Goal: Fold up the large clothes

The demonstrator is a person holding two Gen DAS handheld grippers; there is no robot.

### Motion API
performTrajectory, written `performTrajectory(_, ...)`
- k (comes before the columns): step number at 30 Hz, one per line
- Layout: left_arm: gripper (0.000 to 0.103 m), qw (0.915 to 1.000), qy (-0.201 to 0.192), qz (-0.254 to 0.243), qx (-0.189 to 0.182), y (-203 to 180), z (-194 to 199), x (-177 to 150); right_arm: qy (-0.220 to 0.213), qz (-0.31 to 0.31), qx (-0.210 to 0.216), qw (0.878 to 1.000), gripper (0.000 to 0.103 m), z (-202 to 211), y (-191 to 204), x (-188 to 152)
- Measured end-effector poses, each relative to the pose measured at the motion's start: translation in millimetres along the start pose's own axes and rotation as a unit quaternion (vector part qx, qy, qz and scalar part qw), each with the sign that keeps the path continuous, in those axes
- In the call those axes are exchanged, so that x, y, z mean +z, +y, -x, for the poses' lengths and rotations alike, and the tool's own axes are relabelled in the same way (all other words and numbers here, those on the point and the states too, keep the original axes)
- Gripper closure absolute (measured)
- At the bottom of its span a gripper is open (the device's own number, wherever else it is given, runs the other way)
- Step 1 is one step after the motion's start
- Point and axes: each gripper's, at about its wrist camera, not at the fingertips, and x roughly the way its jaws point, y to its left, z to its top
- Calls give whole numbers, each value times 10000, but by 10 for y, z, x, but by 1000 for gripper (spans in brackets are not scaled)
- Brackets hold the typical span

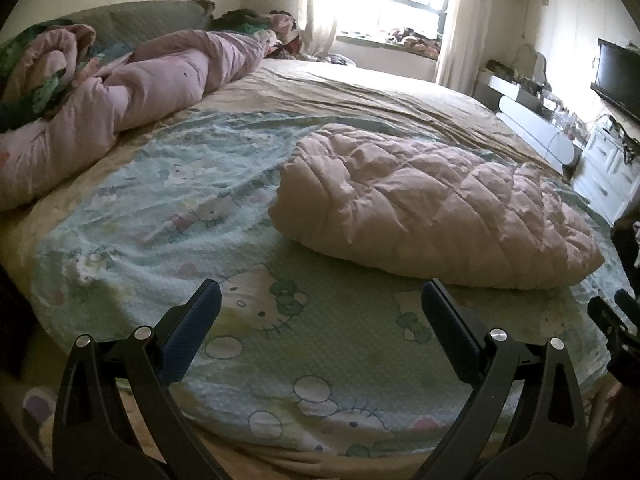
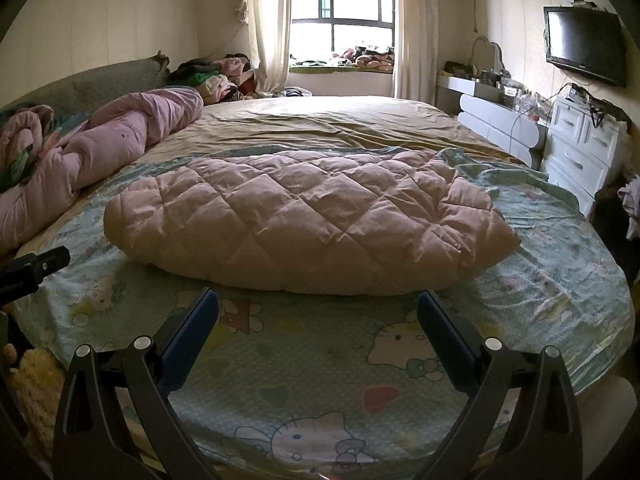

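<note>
A pink quilted padded garment (image 1: 432,204) lies folded in a thick bundle on the light blue cartoon-print sheet (image 1: 168,216) on the bed. It also shows in the right wrist view (image 2: 304,216), straight ahead on the same sheet (image 2: 320,364). My left gripper (image 1: 320,296) is open and empty, above the sheet, short of the garment's near left edge. My right gripper (image 2: 318,300) is open and empty, just short of the garment's near edge. The left gripper's tip (image 2: 36,266) shows at the left edge of the right wrist view.
A rumpled pink duvet (image 1: 120,92) lies along the bed's left side, also in the right wrist view (image 2: 100,140). A beige bedspread (image 2: 328,120) covers the far bed. White drawers (image 2: 580,152), a dressing table (image 2: 492,92) and a wall TV (image 2: 584,48) stand at the right. A yellow plush toy (image 2: 32,380) sits lower left.
</note>
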Motion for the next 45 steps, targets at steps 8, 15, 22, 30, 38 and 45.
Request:
performTrajectory(8, 9, 9998, -66, -155, -95, -39, 61, 5, 11, -6, -22, 10000, 4, -8, 3, 3)
performTrajectory(15, 9, 9999, 16, -83, -97, -33, 53, 23, -3, 8, -1, 10000, 4, -9, 14, 4)
performTrajectory(22, 9, 9999, 26, -42, -106, -19, 48, 35, -17, 11, 7, 10000, 4, 2, 29, 25)
performTrajectory(30, 9, 9999, 28, -42, -110, -18, 48, 34, -20, 7, 6, 10000, 4, 5, 40, 36)
performTrajectory(38, 9, 9999, 10, -45, -106, -16, 57, 35, -23, 13, 13, 10000, 4, 7, 43, 32)
performTrajectory(45, 9, 9999, 21, -42, -164, -12, 70, 43, -20, 9, 6, 10000, 4, 3, 49, 40)
